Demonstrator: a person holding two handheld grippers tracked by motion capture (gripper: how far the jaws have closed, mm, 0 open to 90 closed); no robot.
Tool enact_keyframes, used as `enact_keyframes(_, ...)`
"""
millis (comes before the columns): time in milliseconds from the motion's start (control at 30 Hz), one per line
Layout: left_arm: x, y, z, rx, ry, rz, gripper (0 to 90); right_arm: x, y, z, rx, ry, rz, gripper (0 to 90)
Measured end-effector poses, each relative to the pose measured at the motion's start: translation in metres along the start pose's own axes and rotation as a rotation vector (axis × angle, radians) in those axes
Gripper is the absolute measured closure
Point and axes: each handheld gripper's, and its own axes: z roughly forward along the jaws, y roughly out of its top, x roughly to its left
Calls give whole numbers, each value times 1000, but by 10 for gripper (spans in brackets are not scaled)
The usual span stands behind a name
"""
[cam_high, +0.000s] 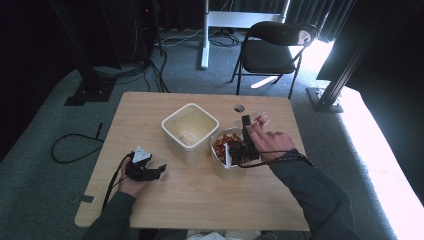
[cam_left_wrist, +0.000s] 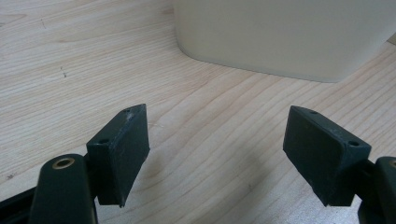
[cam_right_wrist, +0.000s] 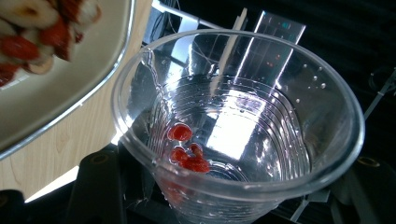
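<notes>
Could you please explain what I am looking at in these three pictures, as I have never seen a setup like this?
A person sits at a wooden table and holds a hand-held gripper in each hand; there is no robot arm. The high view looks down from above the person. The other two pictures come from cameras mounted on the grippers, looking along their black fingers.

The left gripper rests low over the table with its fingers apart and nothing between them, facing a cream square container.

The right gripper is shut on a clear plastic cup, held tilted beside a bowl of red and pale food pieces. A few red pieces lie in the cup's bottom.
</notes>
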Motion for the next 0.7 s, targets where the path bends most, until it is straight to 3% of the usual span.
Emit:
enact_keyframes(133, 0, 0, 0, 1, 0, 0, 232, 0, -3, 4, 14, 2, 12, 354)
enact_keyframes(700, 0, 0, 0, 3, 1, 1, 232, 5, 0, 4, 14, 7, -22, 354)
